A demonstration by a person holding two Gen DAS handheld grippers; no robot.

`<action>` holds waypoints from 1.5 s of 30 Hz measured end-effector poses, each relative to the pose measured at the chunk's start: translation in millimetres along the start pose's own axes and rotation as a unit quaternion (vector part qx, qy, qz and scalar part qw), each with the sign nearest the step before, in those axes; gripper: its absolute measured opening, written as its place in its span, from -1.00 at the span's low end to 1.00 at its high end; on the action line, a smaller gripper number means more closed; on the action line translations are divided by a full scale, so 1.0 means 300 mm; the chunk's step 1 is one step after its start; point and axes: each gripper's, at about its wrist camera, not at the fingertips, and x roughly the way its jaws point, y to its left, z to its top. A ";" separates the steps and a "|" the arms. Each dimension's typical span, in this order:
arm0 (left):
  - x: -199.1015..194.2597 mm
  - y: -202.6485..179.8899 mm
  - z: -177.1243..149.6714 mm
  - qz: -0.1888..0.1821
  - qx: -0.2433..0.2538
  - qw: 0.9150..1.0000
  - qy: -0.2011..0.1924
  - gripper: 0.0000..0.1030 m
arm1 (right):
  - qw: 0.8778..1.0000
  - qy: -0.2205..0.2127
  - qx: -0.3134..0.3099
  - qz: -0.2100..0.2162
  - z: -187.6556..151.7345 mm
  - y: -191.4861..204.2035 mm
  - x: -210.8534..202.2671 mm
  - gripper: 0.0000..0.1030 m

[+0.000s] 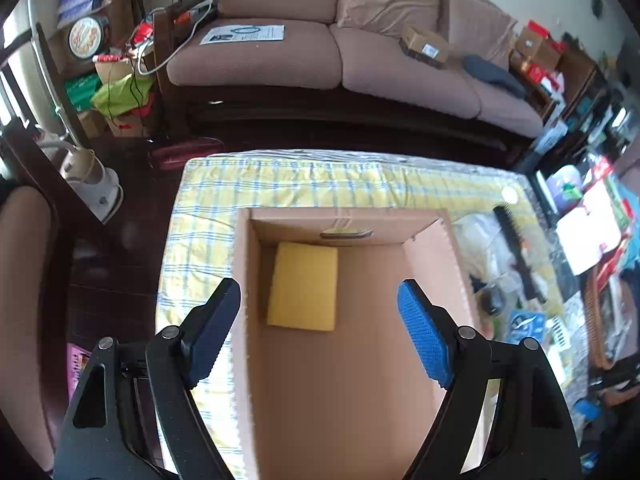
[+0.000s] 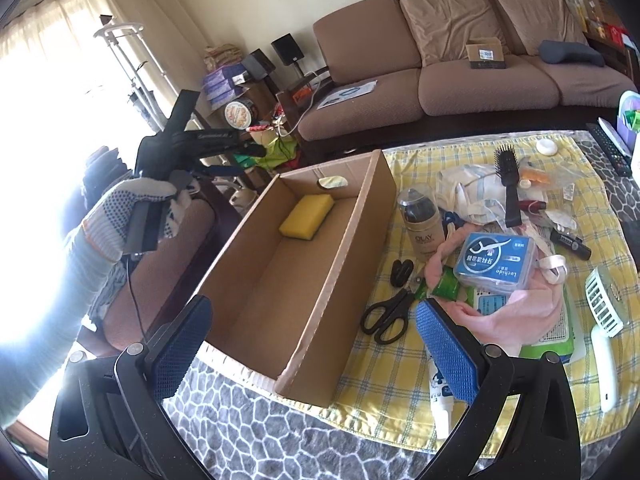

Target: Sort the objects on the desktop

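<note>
Corrugated brown cardboard makes up the long open box (image 2: 280, 276) on the table, its raw fluted edges showing along the rim and an oval hand slot cut in the far end wall; its long axis runs away from both grippers toward the sofa (image 2: 460, 60). Inside, against the far end, lies a yellow sponge (image 2: 307, 216), a soft rounded block with a porous face, its length lined up with the box. The box sits half on a yellow and blue checked cloth (image 2: 384, 384), thin and creased, and half on a grey pebble-pattern mat (image 2: 256, 432). The left gripper (image 1: 318, 312) hangs over the box with its fingers spread wide and nothing between them, the pads blue and finely dimpled. The right gripper (image 2: 314, 326) is likewise spread wide and holding nothing, one pad over the near left corner of the box, the other over the clutter. Just right of the box, matte black scissors (image 2: 390, 314) lie flat, blades pointing away toward the far end. Near them stand a gold Olay bottle (image 2: 424, 224) with a clear domed cap, a glossy blue floss box (image 2: 494, 262) on pink fabric, and a bristly black hairbrush (image 2: 509, 184) lying handle toward the viewer
</note>
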 end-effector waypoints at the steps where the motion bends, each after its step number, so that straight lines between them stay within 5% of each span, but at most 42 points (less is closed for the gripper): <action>1: 0.005 0.001 -0.020 0.003 0.005 1.000 0.007 0.53 | 1.000 -0.002 0.003 0.001 0.001 -0.007 -0.004 0.99; 4: 0.008 -0.031 -0.111 -0.044 0.012 0.999 0.020 0.58 | 1.000 -0.009 0.007 -0.004 0.008 -0.025 -0.023 0.99; 8: -0.061 -0.181 -0.279 -0.102 0.067 0.993 0.000 1.00 | 0.999 -0.024 0.016 -0.019 0.022 -0.094 -0.087 0.99; 14: -0.219 -0.431 -0.516 -0.178 0.111 0.977 -0.034 1.00 | 0.996 -0.040 0.037 -0.066 -0.015 -0.218 -0.196 0.99; 19: -0.286 -0.646 -0.685 -0.203 0.157 0.966 -0.043 1.00 | 0.989 -0.082 0.073 -0.102 -0.102 -0.303 -0.320 0.99; 26: -0.180 -0.899 -0.859 -0.194 0.167 0.967 -0.016 0.98 | 0.976 -0.080 0.058 -0.193 -0.223 -0.396 -0.388 0.99; 28: -0.126 -0.939 -0.881 -0.169 0.160 0.972 -0.021 0.86 | 0.973 -0.079 0.058 -0.208 -0.245 -0.440 -0.409 0.99; 32: 0.027 -0.963 -0.899 -0.114 0.132 0.985 -0.005 0.28 | 0.968 -0.082 0.081 -0.223 -0.287 -0.543 -0.454 0.97; 35: 0.123 -0.958 -0.902 -0.087 0.114 0.990 0.005 0.20 | 0.962 -0.083 0.078 -0.246 -0.294 -0.589 -0.474 0.74; 37: 0.165 -0.937 -0.903 -0.062 0.098 0.993 0.003 0.20 | 0.963 -0.085 0.091 -0.238 -0.296 -0.620 -0.479 0.61; 45: 0.217 -0.901 -0.938 -0.060 0.102 0.993 0.007 0.07 | 0.976 -0.059 0.088 -0.193 -0.264 -0.594 -0.381 0.47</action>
